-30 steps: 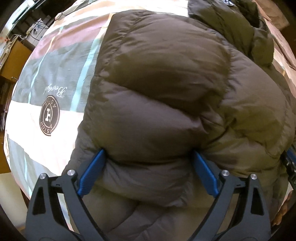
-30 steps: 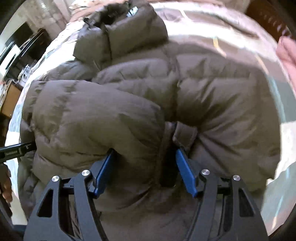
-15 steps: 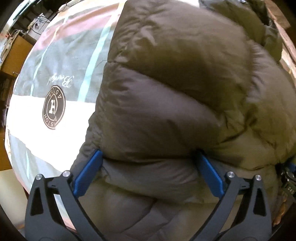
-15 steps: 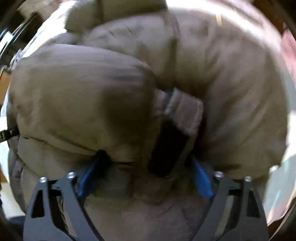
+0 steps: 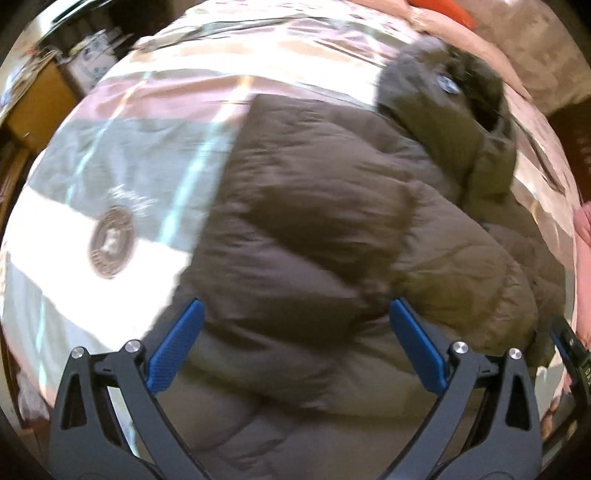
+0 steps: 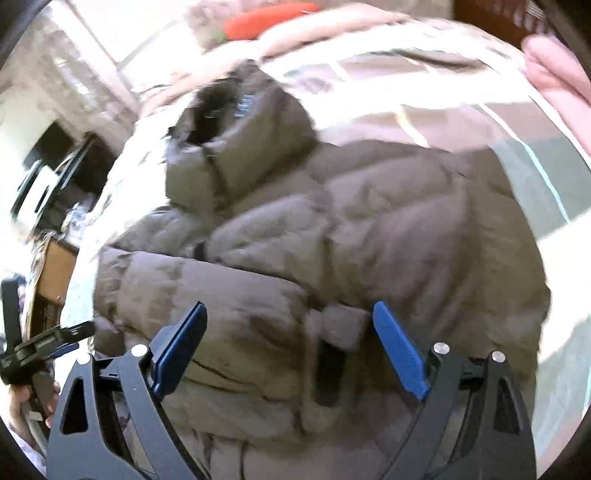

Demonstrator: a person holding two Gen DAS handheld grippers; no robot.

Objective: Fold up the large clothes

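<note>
A large olive-brown puffer jacket (image 5: 332, 229) lies on a bed, its sleeves folded across the body and its hood (image 5: 443, 92) at the far end. It also shows in the right wrist view (image 6: 369, 240), with the hood (image 6: 236, 147) at the top and a sleeve cuff (image 6: 340, 328) between the fingers. My left gripper (image 5: 293, 339) is open and empty, raised just above the jacket's near hem. My right gripper (image 6: 290, 343) is open and empty above the folded sleeve.
The bed is covered by a striped sheet (image 5: 122, 155) with a round emblem (image 5: 110, 240) left of the jacket. Pink bedding (image 6: 554, 74) and an orange pillow (image 6: 269, 18) lie at the far end. Furniture (image 6: 48, 173) stands to the left of the bed.
Both grippers have lifted and drawn back from the jacket. Their fingertips, sunk in the padding before, now stand clear of it. More of the bed and the hood shows.
</note>
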